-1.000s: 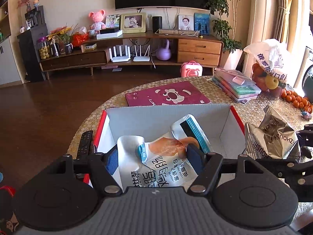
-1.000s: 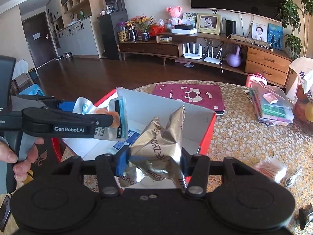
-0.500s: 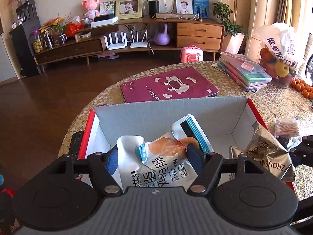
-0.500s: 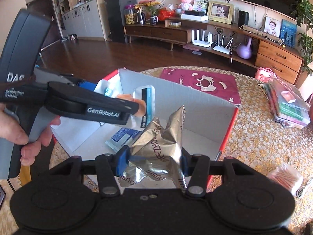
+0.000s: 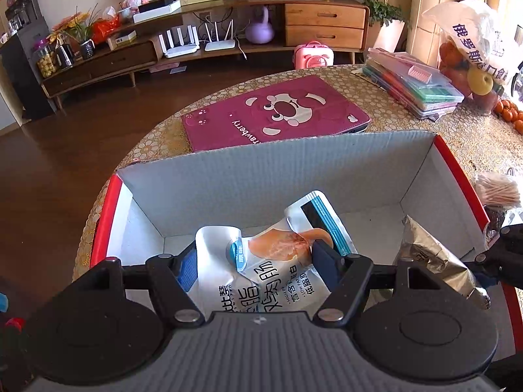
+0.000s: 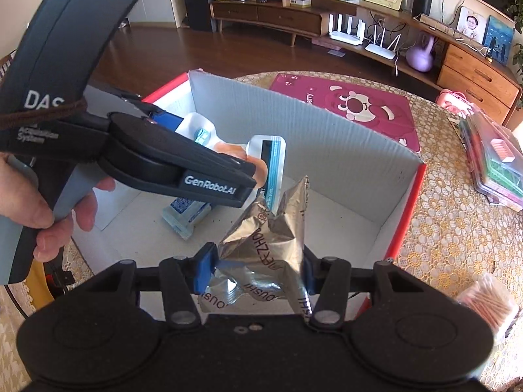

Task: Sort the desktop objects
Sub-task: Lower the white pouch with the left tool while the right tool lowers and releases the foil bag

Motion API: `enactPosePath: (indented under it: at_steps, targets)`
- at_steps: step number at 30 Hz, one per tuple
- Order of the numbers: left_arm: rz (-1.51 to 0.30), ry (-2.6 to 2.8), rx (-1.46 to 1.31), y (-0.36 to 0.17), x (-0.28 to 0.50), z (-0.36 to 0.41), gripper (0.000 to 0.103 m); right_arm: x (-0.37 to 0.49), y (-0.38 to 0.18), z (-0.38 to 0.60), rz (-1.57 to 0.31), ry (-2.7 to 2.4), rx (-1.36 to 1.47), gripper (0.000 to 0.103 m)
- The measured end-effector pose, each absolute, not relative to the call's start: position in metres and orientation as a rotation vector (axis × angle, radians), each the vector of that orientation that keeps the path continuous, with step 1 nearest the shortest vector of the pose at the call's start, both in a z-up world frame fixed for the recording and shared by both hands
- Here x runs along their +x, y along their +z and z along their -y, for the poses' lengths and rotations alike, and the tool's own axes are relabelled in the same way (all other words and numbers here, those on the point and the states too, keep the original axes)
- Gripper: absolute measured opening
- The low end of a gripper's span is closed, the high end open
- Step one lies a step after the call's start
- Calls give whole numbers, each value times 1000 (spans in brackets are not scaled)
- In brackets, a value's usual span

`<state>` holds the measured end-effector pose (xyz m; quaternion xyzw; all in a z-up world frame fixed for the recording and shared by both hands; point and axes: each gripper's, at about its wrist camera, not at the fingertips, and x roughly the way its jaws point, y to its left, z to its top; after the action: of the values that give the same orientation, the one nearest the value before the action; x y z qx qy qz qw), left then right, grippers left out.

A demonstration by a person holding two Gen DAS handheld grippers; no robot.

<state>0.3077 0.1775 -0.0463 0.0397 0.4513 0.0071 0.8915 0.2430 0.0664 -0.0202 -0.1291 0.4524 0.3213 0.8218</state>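
Your left claw [image 5: 256, 261] is clamped on the white snack pouch [image 5: 271, 277], lower centre of the left wrist view, held above the open red-edged box [image 5: 261, 176]. Your right claw [image 6: 258, 269] grips the crumpled silver foil bag [image 6: 271, 238], low centre in its view, also over the box, just beside the pouch.

I count one box [image 5: 278, 176] and three snack packs: a white one [image 5: 271, 271], a silver one [image 6: 271, 245] and a small blue one [image 6: 186, 212] at nine o'clock inside. Two routers [image 5: 199, 40] sit at twelve o'clock, and one pink mat [image 5: 274, 114].
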Motion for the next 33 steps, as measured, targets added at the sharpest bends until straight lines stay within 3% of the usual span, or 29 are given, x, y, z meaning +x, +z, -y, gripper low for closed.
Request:
enactPosePath:
  at_steps: [33]
  targets:
    - [-1222, 11, 132, -87, 338, -171, 72, 256, -41, -83, -1034, 690, -318, 53]
